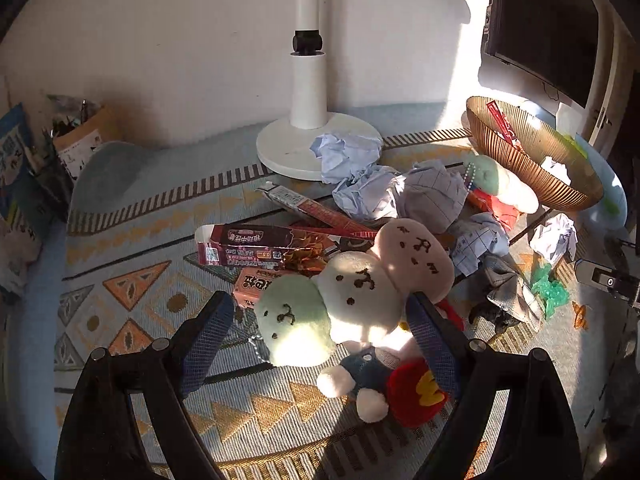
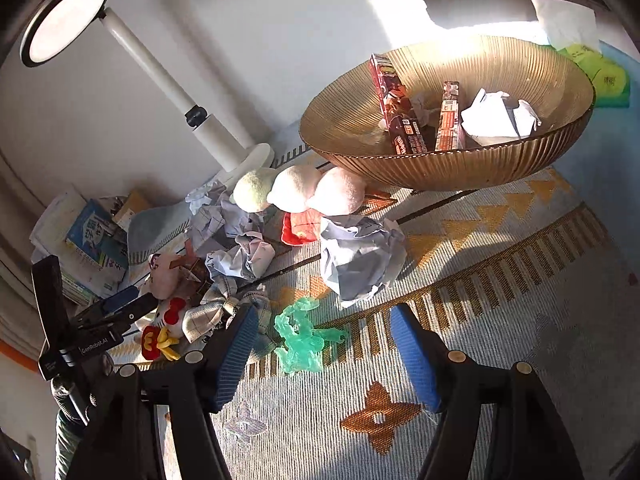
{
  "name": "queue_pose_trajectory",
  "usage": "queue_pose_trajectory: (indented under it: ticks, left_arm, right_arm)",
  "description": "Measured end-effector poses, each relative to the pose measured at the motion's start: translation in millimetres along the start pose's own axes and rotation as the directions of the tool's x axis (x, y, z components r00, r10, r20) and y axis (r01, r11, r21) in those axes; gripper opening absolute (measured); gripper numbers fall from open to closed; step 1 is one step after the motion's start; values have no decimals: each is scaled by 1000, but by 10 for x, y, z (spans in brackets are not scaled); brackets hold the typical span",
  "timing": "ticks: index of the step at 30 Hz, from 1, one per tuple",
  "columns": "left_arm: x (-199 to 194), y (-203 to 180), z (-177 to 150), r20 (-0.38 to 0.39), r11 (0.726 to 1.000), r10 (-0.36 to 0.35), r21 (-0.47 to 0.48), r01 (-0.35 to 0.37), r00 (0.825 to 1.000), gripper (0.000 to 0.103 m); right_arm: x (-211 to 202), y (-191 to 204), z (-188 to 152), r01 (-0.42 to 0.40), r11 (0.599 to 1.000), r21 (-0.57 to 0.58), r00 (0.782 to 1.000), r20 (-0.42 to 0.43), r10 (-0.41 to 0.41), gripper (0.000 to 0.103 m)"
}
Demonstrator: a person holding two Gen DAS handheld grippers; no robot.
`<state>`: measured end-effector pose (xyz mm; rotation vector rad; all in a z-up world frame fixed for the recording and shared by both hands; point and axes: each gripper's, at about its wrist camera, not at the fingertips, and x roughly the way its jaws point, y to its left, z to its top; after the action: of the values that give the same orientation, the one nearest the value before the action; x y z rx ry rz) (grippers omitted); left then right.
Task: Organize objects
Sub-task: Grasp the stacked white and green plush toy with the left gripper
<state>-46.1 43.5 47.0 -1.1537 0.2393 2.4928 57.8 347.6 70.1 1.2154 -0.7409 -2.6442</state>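
Left gripper [image 1: 320,316]: spread wide, blue pads on either side of the three-ball plush, nothing clamped.
Three-ball plush [image 1: 352,292]: green, cream and pink faces in a row, lying on the patterned mat [image 1: 132,280] between the left fingers; cannot tell whether the pads touch it.
Small doll [image 1: 360,372]: blue overalls, white limbs, just below the plush, beside a red-and-yellow toy [image 1: 416,392].
Right gripper [image 2: 324,344]: opened wide above the mat, holding nothing.
Green plastic scrap [image 2: 300,340]: crumpled, on the mat between the right fingers, nearer the left-hand pad.
Checked cloth [image 2: 216,312]: bunched, just beside that same pad.
Snack boxes [image 1: 256,244]: maroon and pink cartons flat on the mat just behind the plush, a long red one angled above them.
Crumpled paper [image 1: 360,184]: several pale blue and gridded balls heaped beyond the boxes, one resting on the lamp base.
Second three-ball plush [image 2: 300,192]: backs showing in the right view, against the foot of the bowl.
Golden bowl [image 2: 448,168]: ribbed, on the far part of the mat, holding red boxes and a white paper ball.
Desk lamp [image 1: 308,92]: white, upright by the wall behind the pile.
Books [image 2: 96,236]: stacked at the far left edge by the wall.
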Motion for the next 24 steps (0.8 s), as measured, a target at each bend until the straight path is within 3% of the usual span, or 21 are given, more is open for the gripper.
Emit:
queue_pose_trajectory:
  ticks: [7,10,12,13,14,15,19,24]
  left_arm:
    - [221,-48,109,-31,994,-96,45,97,995,87]
    - [285,-110,121,-30,992,-113,50,114,993,87]
    - [306,-126,106,-21,991,-124,40,125,992,77]
    - [296,-131,98,-6,991,-127,36,128,992,75]
    - [293,-145,95,1,990,-134,35,134,991,66]
    - [290,-151,92,0,989,-144,33,144,990,64]
    - [199,-172,94,31,991,-123,48,122,992,59]
    - [-143,-60,150,94,990,-136,-12,137,986,59]
  right_arm:
    - [226,33,294,53,998,-21,998,-18,-54,68]
    - [393,7,329,127,992,-10,991,-47,-128,68]
    - [379,57,328,147,988,-36,989,-22,-148,68]
    - [380,72,317,154,987,-45,988,-17,-154,63]
    - [398,79,307,154,987,-52,987,-24,-156,45]
    - [408,84,299,154,987,-55,987,-28,-155,42]
    - [283,135,272,133,988,-85,991,33,-130,42]
    - [190,258,201,130,980,-149,990,77,-120,42]
